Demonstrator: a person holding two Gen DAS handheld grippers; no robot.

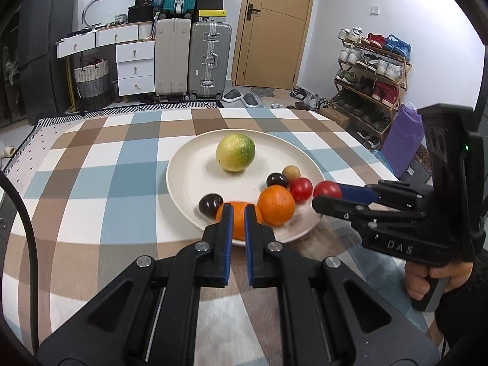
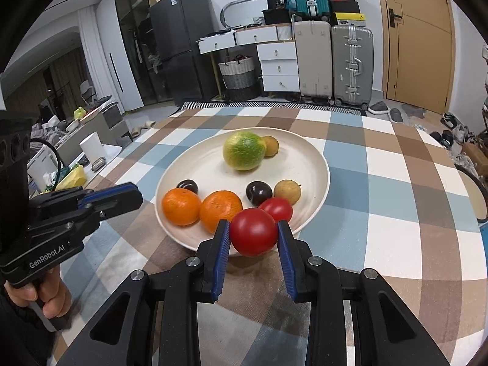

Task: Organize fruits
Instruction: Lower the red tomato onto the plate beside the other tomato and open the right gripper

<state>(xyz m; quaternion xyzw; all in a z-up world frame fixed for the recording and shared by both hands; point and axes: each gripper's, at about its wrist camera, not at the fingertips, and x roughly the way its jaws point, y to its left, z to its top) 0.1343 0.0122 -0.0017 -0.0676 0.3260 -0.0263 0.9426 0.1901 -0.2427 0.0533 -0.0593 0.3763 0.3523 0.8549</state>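
Right gripper (image 2: 253, 232) clamped a tomato (image 2: 253, 235) over the plate (image 2: 317, 164) rim; left gripper (image 1: 238, 213), nearly closed, held nothing.

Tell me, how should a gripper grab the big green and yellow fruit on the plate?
Best taken across its widest middle, coming down from above. The green-yellow fruit is round and sits alone at the plate's far side, though a small brown fruit lies close beside it, so fingers should avoid that side.
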